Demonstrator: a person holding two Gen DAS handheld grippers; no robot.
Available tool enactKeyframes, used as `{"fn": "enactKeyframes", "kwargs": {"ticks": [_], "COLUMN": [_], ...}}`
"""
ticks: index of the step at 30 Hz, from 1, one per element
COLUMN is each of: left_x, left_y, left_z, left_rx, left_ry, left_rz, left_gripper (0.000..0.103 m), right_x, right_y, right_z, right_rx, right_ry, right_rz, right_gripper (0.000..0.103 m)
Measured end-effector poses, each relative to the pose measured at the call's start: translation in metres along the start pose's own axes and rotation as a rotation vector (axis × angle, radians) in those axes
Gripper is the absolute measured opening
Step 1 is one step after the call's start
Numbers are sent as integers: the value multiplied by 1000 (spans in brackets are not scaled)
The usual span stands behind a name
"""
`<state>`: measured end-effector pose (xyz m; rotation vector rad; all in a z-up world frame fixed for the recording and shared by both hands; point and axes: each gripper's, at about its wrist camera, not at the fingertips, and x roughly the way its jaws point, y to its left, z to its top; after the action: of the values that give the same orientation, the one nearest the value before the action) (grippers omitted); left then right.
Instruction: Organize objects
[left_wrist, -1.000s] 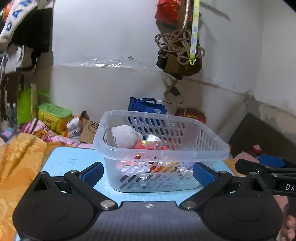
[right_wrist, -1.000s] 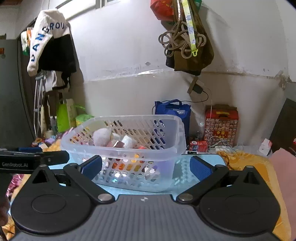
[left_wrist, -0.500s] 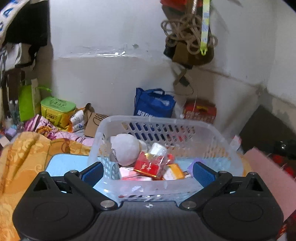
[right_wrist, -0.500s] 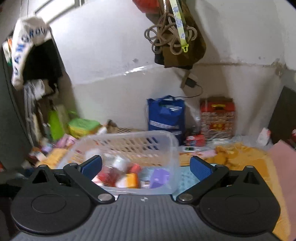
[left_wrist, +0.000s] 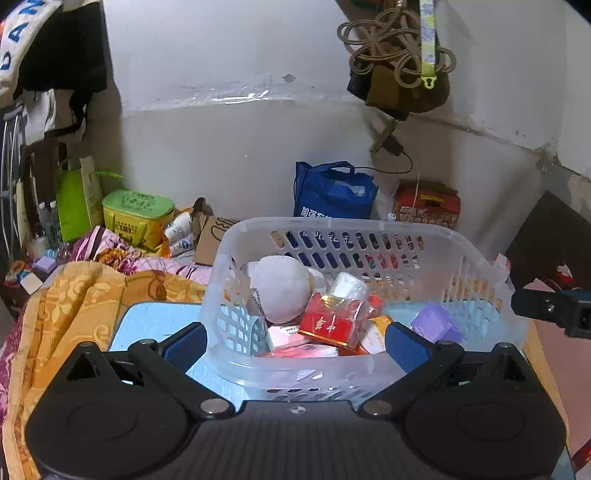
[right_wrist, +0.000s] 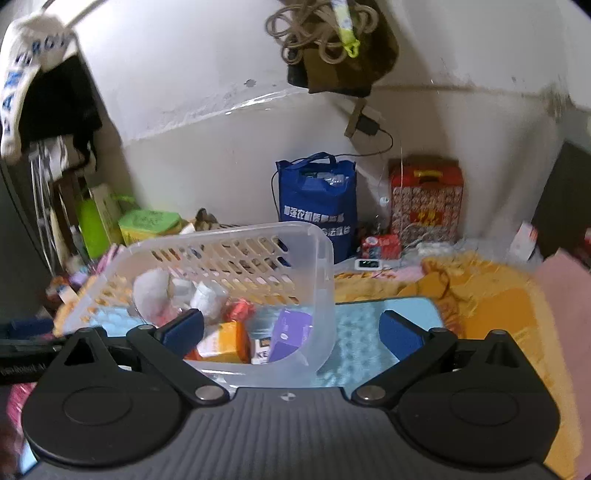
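Observation:
A clear plastic basket (left_wrist: 332, 227) stands on a light blue mat (left_wrist: 155, 321). It holds a white ball (left_wrist: 280, 288), a red packet (left_wrist: 330, 323), a white roll (left_wrist: 349, 286), a purple box (left_wrist: 437, 325) and an orange box (right_wrist: 223, 341). My left gripper (left_wrist: 295, 341) is open, its jaws wide on either side of the basket's near wall. My right gripper (right_wrist: 291, 330) is open over the basket's right corner (right_wrist: 325, 258); part of it shows at the right edge of the left wrist view (left_wrist: 554, 310).
An orange patterned blanket (left_wrist: 74, 295) lies left of the mat and also on the right (right_wrist: 491, 295). A blue bag (right_wrist: 317, 206), a red gift box (right_wrist: 424, 199) and a green tin (left_wrist: 136, 212) stand by the wall. A rope bundle (left_wrist: 395, 48) hangs above.
Both grippers have risen and now look down into the basket instead of at its side. The right gripper has swung left over the basket. Both stayed open.

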<state>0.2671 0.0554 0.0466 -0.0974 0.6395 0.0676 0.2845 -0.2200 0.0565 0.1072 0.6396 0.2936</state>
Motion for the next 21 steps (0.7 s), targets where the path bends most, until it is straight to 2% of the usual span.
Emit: {"fn": "enactKeyframes", "kwargs": {"ticks": [2,7,21], "left_x": [1,1,0], "left_y": [0,-2,-12], "left_z": [0,-1,-5], "left_rx": [-9,0,36], "left_ry": [5,1,1], "left_rz": [3,11,12], "left_gripper": [103,103,103], "right_x": [-1,-1,4], "right_y": [-5,7,15], "right_z": [1,-2,-1], "right_rx": [29,-66,-71], "right_ry": [4,15,60], "right_rz": [32,-24,-4], "right_gripper": [103,103,103]}}
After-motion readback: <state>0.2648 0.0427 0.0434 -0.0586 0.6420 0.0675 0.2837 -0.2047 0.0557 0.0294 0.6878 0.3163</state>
